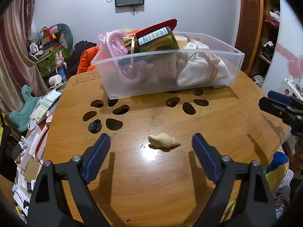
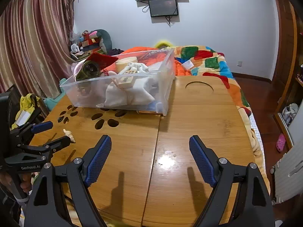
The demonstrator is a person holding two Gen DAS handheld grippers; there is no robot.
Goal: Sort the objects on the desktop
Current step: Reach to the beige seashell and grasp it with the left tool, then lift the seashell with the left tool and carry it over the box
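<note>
A pale beige, spiral-pointed seashell (image 1: pixel 163 141) is seen lying on its side on the glossy wooden bamboo tabletop (image 1: pixel 170 179), just below the centre of the left wrist view. In the right wrist view the same shell (image 2: pixel 69 134) is found at the left edge, partly hidden behind a black finger. The left gripper (image 1: pixel 151 144) is held over it with its blue-padded jaws spread wide, one on either side of the shell and well apart from it; nothing is gripped. A small black hair claw clip (image 1: pixel 94 126) is seen left of the shell, beside the leaf-shaped cut-outs (image 1: pixel 117 111) in the tabletop.

Higher in the frame, a clear plastic rectangular storage bin (image 1: pixel 208 70) is placed on the table. It is filled with a pink braided cord (image 1: pixel 117 43), a dark green glass jar with a white label (image 1: pixel 157 40) lying on its side, a dark red velvet pouch (image 1: pixel 161 25) and white cloth drawstring bags (image 1: pixel 198 68).

The right gripper (image 2: pixel 150 147) is shown in its own view above bare tabletop at the lower centre, its jaws likewise standing wide open and empty. In the left wrist view it (image 1: pixel 278 104) is glimpsed at the right edge.

Beyond the table, a colourful patchwork blanket (image 2: pixel 208 60), pinkish striped curtains (image 2: pixel 36 37) at upper left and a wall-mounted dark screen (image 2: pixel 163 6) at the top are visible.
</note>
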